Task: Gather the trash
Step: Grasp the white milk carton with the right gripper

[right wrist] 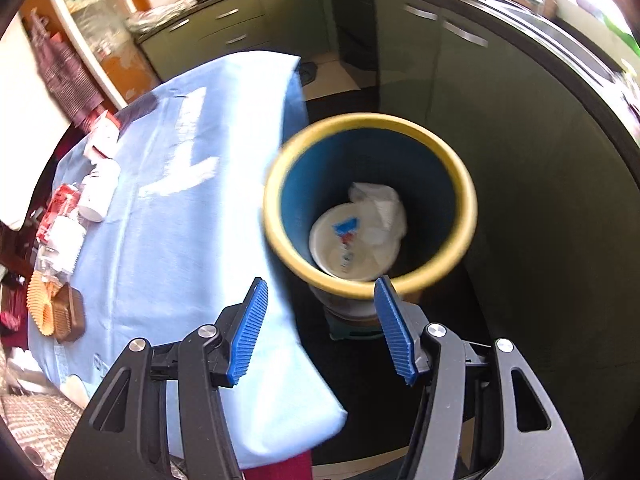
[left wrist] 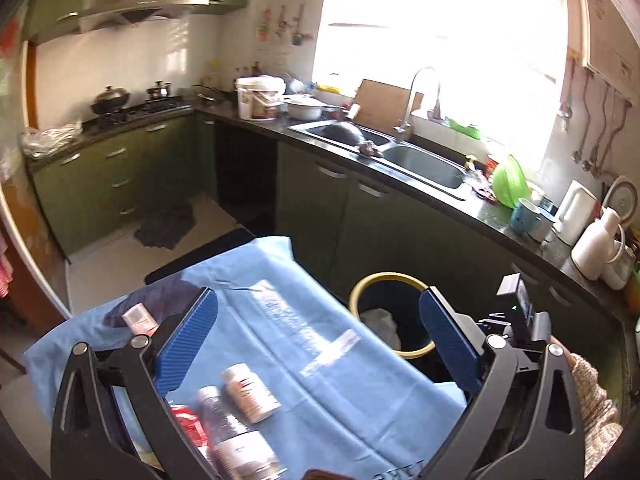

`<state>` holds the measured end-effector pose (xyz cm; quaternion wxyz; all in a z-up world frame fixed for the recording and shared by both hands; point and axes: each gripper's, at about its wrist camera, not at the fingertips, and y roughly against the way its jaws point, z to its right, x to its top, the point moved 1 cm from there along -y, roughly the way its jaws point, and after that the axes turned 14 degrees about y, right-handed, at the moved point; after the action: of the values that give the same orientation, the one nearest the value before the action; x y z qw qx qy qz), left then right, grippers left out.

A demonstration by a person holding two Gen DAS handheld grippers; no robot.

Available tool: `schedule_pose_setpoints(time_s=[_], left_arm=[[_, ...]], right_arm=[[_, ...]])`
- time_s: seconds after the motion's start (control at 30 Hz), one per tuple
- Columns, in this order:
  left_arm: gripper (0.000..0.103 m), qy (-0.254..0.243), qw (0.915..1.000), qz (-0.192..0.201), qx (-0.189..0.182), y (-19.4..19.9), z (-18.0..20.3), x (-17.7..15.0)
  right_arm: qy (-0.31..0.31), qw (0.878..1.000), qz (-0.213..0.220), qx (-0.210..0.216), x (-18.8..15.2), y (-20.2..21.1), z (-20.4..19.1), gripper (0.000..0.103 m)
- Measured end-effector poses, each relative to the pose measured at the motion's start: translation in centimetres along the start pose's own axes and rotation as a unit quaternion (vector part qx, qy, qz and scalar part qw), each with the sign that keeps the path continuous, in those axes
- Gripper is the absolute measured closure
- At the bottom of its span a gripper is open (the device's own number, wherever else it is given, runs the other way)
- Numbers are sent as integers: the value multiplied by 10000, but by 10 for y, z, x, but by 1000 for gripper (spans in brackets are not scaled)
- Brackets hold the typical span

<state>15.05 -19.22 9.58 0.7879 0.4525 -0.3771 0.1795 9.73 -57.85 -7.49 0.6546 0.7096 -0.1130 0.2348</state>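
A blue bin with a yellow rim point(right wrist: 370, 284) stands on the floor beside the table; it also shows in the left wrist view point(left wrist: 356, 290). Inside lie a white paper cup point(right wrist: 340, 248) and crumpled white paper point(right wrist: 380, 204). My right gripper point(right wrist: 320, 320) is open and empty, just above the bin's near rim. My left gripper point(left wrist: 318, 328) is open and empty above the blue tablecloth point(left wrist: 304, 360). White pill bottles point(left wrist: 250, 392), a clear bottle point(left wrist: 234, 436) and a red packet point(left wrist: 190, 424) lie under it.
The table's left side holds more bottles point(right wrist: 98, 190), a red packet point(right wrist: 56, 208), an orange paper piece point(right wrist: 38, 308) and a brown box point(right wrist: 70, 316). Green kitchen cabinets point(left wrist: 376, 224) and a counter with a sink point(left wrist: 424, 164) run behind the bin.
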Motion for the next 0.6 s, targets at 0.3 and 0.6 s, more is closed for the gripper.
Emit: schedule_pose_setpoints(time_s=[0.3, 0.6], left_arm=[[7, 1124, 9888, 167, 970, 50, -153, -54], [7, 1383, 9800, -35, 1430, 70, -188, -106]], right_arm=[[1312, 9887, 63, 727, 142, -24, -167, 37], [2228, 9722, -266, 666, 267, -108, -329, 34]])
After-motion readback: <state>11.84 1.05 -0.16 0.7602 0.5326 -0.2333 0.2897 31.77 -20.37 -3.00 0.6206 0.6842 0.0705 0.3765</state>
